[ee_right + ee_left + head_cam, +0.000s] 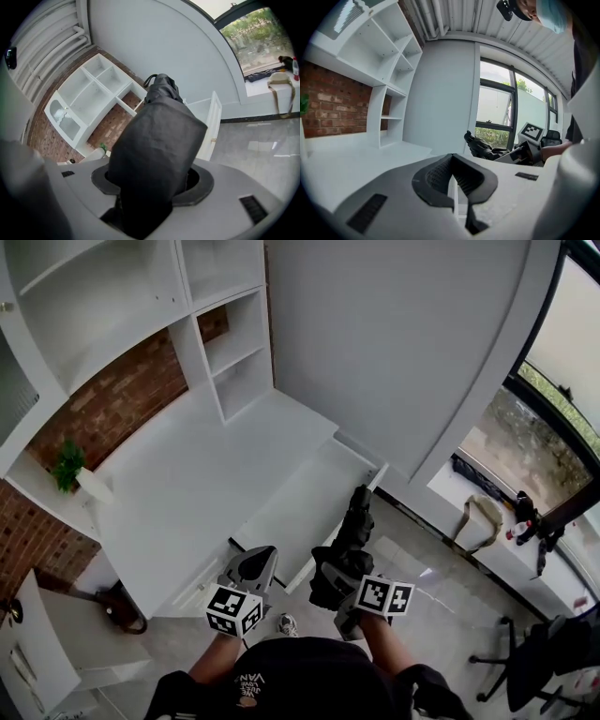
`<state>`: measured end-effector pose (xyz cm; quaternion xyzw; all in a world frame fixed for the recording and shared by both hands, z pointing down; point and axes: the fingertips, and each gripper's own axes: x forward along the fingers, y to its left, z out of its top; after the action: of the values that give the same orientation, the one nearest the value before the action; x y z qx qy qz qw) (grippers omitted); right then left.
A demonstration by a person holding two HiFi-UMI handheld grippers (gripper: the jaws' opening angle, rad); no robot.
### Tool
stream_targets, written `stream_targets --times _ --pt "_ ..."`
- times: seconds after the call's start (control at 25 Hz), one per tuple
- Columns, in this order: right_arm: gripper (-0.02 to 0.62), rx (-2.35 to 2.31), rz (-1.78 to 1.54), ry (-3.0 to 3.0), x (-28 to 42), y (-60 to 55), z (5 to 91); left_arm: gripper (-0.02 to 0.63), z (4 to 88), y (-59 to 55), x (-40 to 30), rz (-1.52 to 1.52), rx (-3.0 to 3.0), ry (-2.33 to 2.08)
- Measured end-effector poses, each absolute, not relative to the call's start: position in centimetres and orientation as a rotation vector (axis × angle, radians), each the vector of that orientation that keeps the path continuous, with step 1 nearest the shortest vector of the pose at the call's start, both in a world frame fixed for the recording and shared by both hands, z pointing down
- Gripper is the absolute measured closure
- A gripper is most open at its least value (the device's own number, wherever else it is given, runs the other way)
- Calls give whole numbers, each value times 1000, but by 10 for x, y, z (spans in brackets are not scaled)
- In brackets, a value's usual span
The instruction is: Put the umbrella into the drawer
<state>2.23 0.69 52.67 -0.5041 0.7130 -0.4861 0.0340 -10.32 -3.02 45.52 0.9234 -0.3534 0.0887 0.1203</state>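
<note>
Pretty clearly a home-office kind of room is shown: a white built-in desk (pixel 178 484) with a pulled-out drawer (pixel 300 502) is set under open shelves (pixel 234 352) against a brick wall (pixel 112 399). A small potted plant (pixel 67 465), a big window (pixel 562 362) and a swivel chair (pixel 530 662) can be seen too.

Head view looks steeply down; all views share the shelves (pixel 239 352)

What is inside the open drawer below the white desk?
Only its bare white bottom shows in the drawer. The umbrella, held in the right gripper, covers part of it on the side near the person.
</note>
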Motion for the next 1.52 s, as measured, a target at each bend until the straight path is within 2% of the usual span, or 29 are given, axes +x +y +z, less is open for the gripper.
stream_targets --times 0.56,1.52 --pt "336 -1628 -1537 2122 5 -60 554 600 475 -81 -116 264 2703 -944" --pt "336 -1681 -1820 2117 86 -262 665 600 524 -227 -36 321 2556 -1064"
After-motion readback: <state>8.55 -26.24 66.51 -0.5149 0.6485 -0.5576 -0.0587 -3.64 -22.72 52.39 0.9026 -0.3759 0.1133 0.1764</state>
